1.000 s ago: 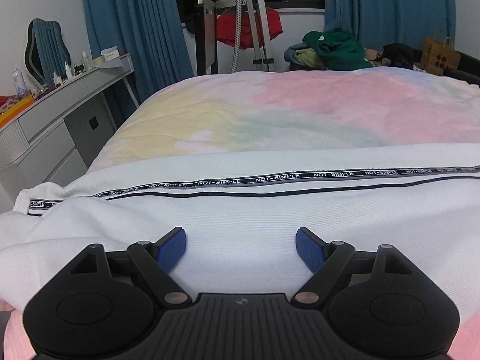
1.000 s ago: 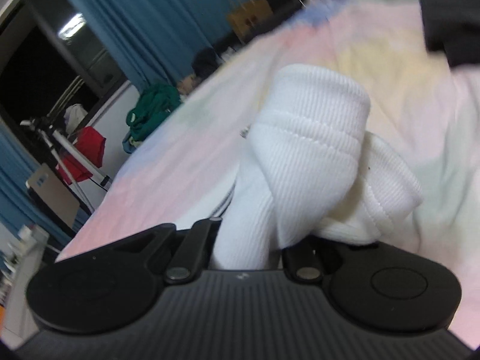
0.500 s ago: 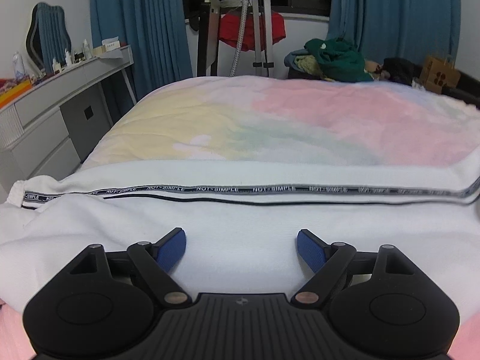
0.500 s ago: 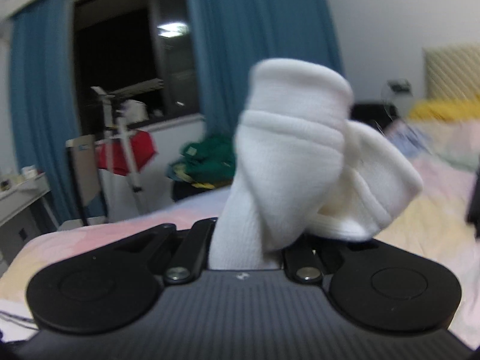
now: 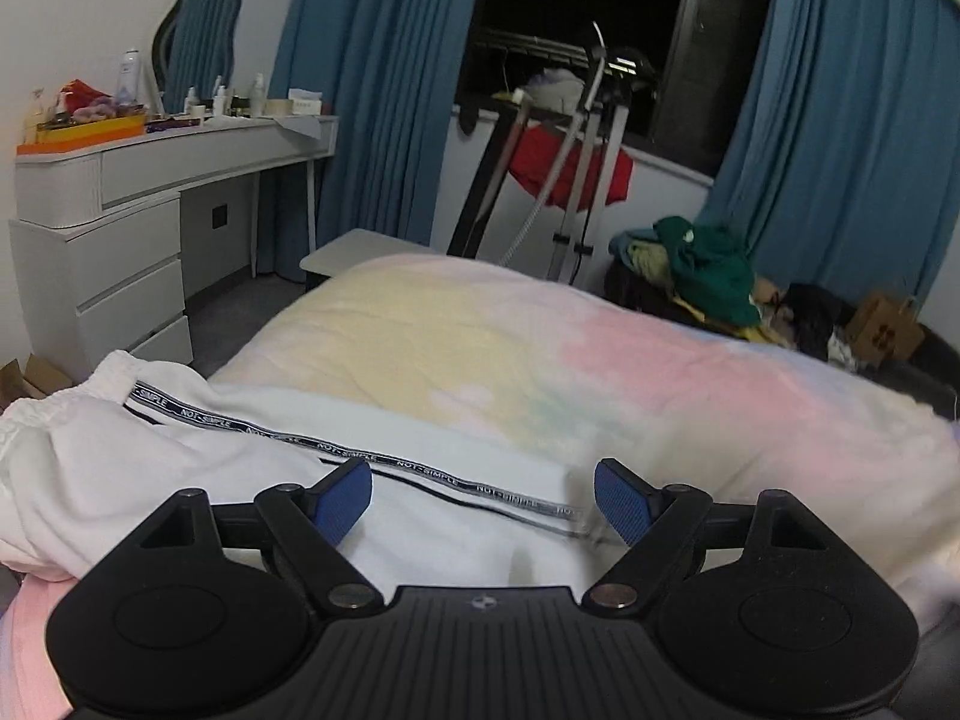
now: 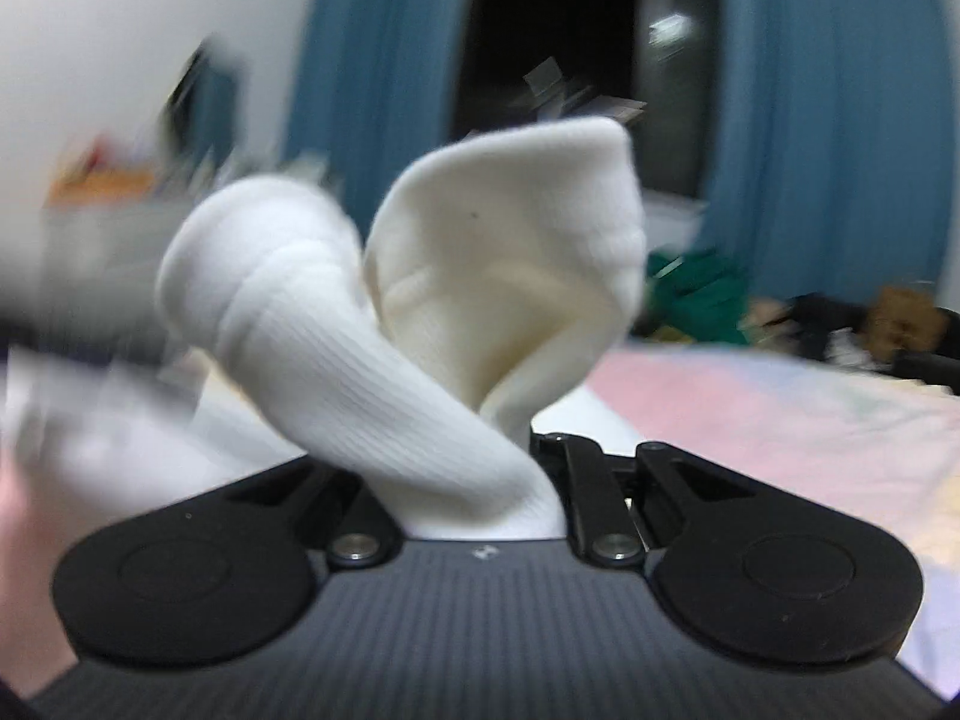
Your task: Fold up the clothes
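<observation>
White trousers (image 5: 240, 450) with a black lettered side stripe lie across the near edge of the bed, the elastic waistband (image 5: 90, 396) at the left. My left gripper (image 5: 483, 495) hovers open above them, blue pads apart, nothing between them. In the left wrist view the cloth ends in a blurred fold near the right pad. My right gripper (image 6: 474, 480) is shut on the trousers' ribbed leg end (image 6: 498, 252), which bunches up and hides its fingertips. The cuff (image 6: 270, 276) curls to the left. More white cloth lies blurred below it.
The pastel blanket (image 5: 540, 348) covers the bed beyond the trousers. A white dresser (image 5: 132, 228) stands at the left. A rack with a red garment (image 5: 570, 168) stands by the window, with a pile of green clothes (image 5: 708, 264) and a brown paper bag (image 5: 888, 330) on the far side.
My right gripper has swung across the bed and rolled level, carrying the leg end. My left gripper has risen and rolled, still open. The trousers no longer span the left wrist view.
</observation>
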`<move>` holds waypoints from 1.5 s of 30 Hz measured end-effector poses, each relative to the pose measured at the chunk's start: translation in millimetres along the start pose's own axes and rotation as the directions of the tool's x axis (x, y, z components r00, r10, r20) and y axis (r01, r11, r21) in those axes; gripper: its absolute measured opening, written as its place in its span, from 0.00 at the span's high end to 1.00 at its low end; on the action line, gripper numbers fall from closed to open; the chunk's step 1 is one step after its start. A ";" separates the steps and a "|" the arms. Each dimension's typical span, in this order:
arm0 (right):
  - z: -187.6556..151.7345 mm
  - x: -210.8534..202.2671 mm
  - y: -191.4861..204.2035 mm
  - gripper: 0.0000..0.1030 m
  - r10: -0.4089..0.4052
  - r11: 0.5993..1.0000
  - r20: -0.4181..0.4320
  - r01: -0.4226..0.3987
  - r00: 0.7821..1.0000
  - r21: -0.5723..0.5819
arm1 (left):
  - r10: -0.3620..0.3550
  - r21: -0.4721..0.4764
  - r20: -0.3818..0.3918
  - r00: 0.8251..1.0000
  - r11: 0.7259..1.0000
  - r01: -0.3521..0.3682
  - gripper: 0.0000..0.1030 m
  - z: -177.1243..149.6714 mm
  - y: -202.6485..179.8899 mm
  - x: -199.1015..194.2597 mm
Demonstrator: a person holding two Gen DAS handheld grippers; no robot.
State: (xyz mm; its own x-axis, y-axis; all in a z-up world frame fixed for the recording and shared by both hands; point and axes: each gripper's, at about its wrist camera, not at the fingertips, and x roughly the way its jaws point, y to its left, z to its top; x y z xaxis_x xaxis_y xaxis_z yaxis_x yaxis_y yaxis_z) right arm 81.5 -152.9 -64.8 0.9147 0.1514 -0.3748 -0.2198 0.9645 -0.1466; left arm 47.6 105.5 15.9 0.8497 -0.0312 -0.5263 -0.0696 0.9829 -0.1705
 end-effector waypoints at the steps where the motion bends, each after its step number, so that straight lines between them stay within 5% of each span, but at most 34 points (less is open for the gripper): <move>1: -10.9 9.6 10.3 0.87 0.014 0.999 -0.044 -0.015 0.999 -0.031 | 0.000 -0.001 0.004 1.000 1.000 0.000 0.20 1.2 0.4 -1.8; 3: -29.8 23.7 28.3 0.87 0.020 0.995 -0.106 -0.031 0.994 -0.098 | -0.011 -0.001 0.003 1.000 1.000 0.011 0.20 1.5 -1.6 -3.4; 10: -10.9 19.0 38.5 0.86 -0.028 0.990 -0.011 0.026 1.000 -0.139 | -0.069 -0.013 0.037 0.997 0.997 0.070 0.20 3.0 -3.7 -17.2; 17: -12.0 38.5 56.2 0.83 0.046 0.989 -0.065 -0.055 0.997 -0.139 | -0.107 -0.048 0.046 0.993 0.993 0.109 0.19 2.5 1.4 -19.0; 20: -0.1 35.1 51.8 0.67 0.112 0.991 -0.083 -0.118 0.990 -0.067 | -0.122 -0.039 0.041 0.992 0.992 0.123 0.19 1.8 1.0 -17.2; 22: 6.5 28.2 47.6 0.39 0.182 0.983 -0.101 -0.184 0.978 -0.013 | -0.139 -0.033 0.046 0.989 0.990 0.141 0.19 1.0 0.1 -18.5; 23: 7.8 21.3 47.3 0.35 0.198 0.980 -0.104 -0.199 0.975 -0.001 | -0.148 -0.031 0.050 0.988 0.988 0.150 0.19 0.6 -0.4 -19.3; 29: 20.6 -20.9 22.1 0.31 0.276 0.959 -0.136 -0.264 0.951 0.098 | -0.174 0.016 0.067 0.982 0.985 0.174 0.19 -4.9 -9.3 -25.8; 35: 21.2 -45.4 -24.1 0.31 0.186 0.967 -0.120 -0.160 0.975 0.197 | -0.164 0.154 0.007 0.986 0.975 0.161 0.19 -28.2 -36.8 -25.2; 39: 11.7 -41.4 -58.5 0.31 0.118 0.939 -0.135 -0.067 0.984 0.338 | -0.108 0.238 -0.050 0.993 0.964 0.117 0.19 -48.8 -52.3 -15.6; 45: -12.9 -11.1 -81.8 0.31 -0.019 0.927 -0.254 0.112 0.967 0.358 | -0.029 0.275 -0.163 0.986 0.959 0.074 0.19 -70.5 -52.8 14.9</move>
State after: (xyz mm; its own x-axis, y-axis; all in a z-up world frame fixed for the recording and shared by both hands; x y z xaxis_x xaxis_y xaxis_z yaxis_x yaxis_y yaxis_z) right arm 85.0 -236.3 -60.5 0.8025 0.0730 -0.5922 0.0207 0.9885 0.1500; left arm 27.0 40.4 -41.7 0.7546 -0.0889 -0.6502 0.1395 0.9899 0.0265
